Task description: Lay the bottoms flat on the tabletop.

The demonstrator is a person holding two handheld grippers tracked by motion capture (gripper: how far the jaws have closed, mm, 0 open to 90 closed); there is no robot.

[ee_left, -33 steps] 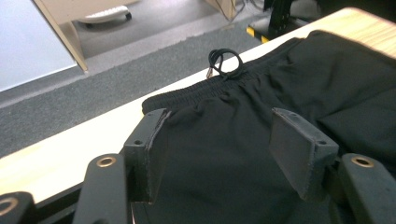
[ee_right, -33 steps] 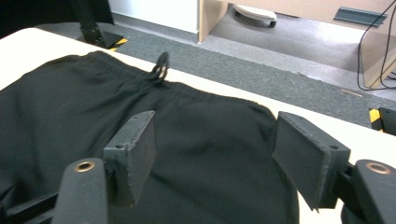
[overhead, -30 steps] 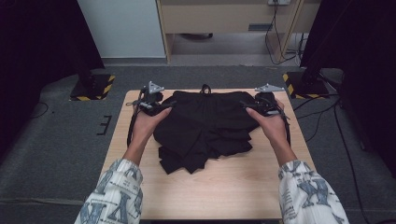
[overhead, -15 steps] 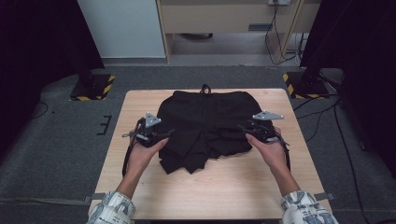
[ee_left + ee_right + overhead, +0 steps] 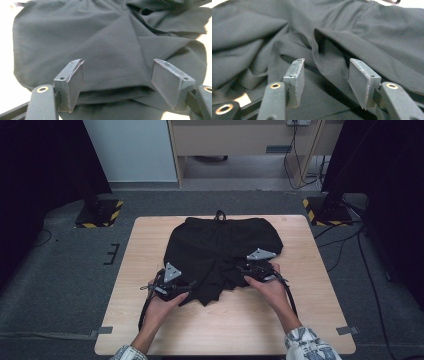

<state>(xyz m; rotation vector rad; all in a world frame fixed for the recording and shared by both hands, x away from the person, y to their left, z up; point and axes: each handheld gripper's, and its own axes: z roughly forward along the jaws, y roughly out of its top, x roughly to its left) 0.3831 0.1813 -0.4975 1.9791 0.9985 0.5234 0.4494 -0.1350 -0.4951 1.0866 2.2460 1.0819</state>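
Both grippers, left (image 5: 181,285) and right (image 5: 248,270), have slid from the waistband down to the shorts' (image 5: 220,245) hem, jaws spread and empty, likely ready to pinch the legs.

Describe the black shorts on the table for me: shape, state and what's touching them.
The black shorts lie flat on the wooden table, waistband at the far edge with a small drawstring loop poking out. The cloth looks thin, matte and woven. The leg hems nearest the person are rumpled and folded over unevenly. The left gripper and right gripper sit at the near corners, jaws open over the cloth.
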